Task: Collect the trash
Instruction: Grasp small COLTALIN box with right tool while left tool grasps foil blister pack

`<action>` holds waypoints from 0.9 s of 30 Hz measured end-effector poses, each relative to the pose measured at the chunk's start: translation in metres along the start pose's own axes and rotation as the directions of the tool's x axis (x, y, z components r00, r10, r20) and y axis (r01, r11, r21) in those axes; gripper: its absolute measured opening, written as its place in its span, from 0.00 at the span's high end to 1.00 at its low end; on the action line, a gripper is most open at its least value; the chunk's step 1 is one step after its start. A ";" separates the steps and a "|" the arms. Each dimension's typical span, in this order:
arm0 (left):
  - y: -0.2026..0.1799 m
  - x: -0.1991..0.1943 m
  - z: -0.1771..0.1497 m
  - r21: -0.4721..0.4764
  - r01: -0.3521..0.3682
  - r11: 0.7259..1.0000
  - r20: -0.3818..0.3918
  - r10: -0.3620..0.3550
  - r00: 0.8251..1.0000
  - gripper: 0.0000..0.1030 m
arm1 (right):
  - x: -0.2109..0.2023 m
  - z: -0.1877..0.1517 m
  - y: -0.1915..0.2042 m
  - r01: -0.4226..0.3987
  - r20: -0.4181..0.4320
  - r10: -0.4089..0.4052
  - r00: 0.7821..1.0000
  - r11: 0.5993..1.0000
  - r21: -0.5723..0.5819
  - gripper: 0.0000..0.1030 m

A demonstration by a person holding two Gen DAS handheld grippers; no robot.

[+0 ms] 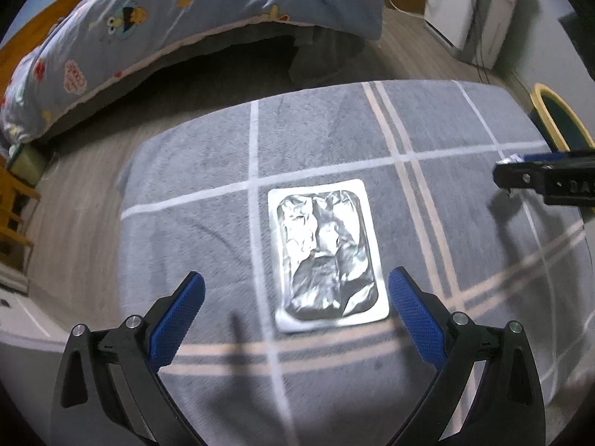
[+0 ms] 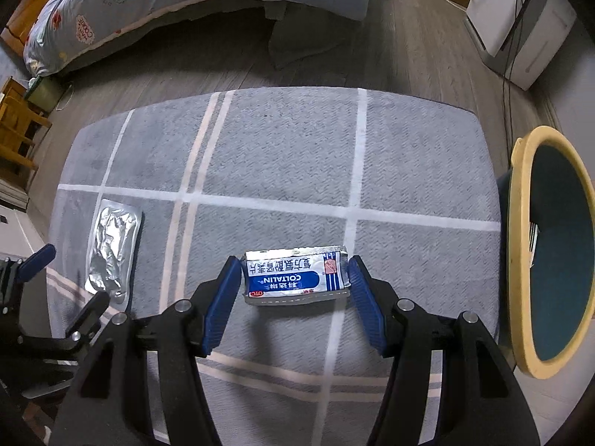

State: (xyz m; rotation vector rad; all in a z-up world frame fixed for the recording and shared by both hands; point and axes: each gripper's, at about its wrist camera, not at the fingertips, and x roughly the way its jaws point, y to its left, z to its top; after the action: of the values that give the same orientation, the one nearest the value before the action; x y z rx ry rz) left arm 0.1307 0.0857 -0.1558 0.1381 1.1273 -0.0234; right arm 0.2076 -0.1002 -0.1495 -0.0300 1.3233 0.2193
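Observation:
A crumpled silver foil blister sheet (image 1: 325, 251) lies flat on the grey checked cloth (image 1: 186, 171); it also shows at the left of the right wrist view (image 2: 111, 247). My left gripper (image 1: 295, 290) is open and empty, its blue fingers either side of the sheet's near end, above it. My right gripper (image 2: 293, 275) is shut on a blue and white Coltalin medicine packet (image 2: 295, 277), held by its two short ends just over the cloth. The right gripper also shows at the right edge of the left wrist view (image 1: 509, 174).
A dark bin with a yellow rim (image 2: 520, 260) stands right of the cloth-covered surface; it also shows in the left wrist view (image 1: 546, 111). A bed with a blue patterned quilt (image 1: 148, 37) lies beyond. White furniture (image 2: 520, 29) stands far right, wooden furniture (image 2: 18, 133) at left.

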 end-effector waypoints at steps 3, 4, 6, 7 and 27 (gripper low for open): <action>-0.001 0.010 0.000 -0.049 0.018 0.999 0.012 -0.017 1.000 0.05 | -0.002 -0.003 -0.005 0.007 0.000 -0.007 1.000 1.000 -0.002 0.43; -0.002 0.012 0.000 -0.057 0.021 0.998 0.015 -0.021 1.000 0.05 | -0.001 -0.002 -0.006 0.012 0.000 -0.012 1.000 1.000 -0.004 0.43; -0.005 0.016 0.001 -0.056 0.032 0.998 0.018 -0.031 0.999 0.05 | -0.002 0.000 -0.011 0.011 0.001 -0.011 1.000 1.000 -0.001 0.43; -0.006 0.017 0.001 -0.054 0.031 0.998 0.018 -0.031 0.999 0.05 | -0.002 0.001 -0.012 0.011 0.000 -0.011 1.000 1.000 0.002 0.43; -0.013 0.018 0.000 -0.044 0.045 0.998 0.021 -0.044 0.999 0.33 | 0.005 0.004 -0.019 0.017 -0.012 -0.017 1.000 1.000 0.012 0.43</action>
State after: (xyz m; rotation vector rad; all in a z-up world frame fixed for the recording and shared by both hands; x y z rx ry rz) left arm 0.1380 0.0740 -0.1735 0.0730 1.1104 -0.0396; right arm 0.2155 -0.1173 -0.1556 -0.0320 1.3355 0.1965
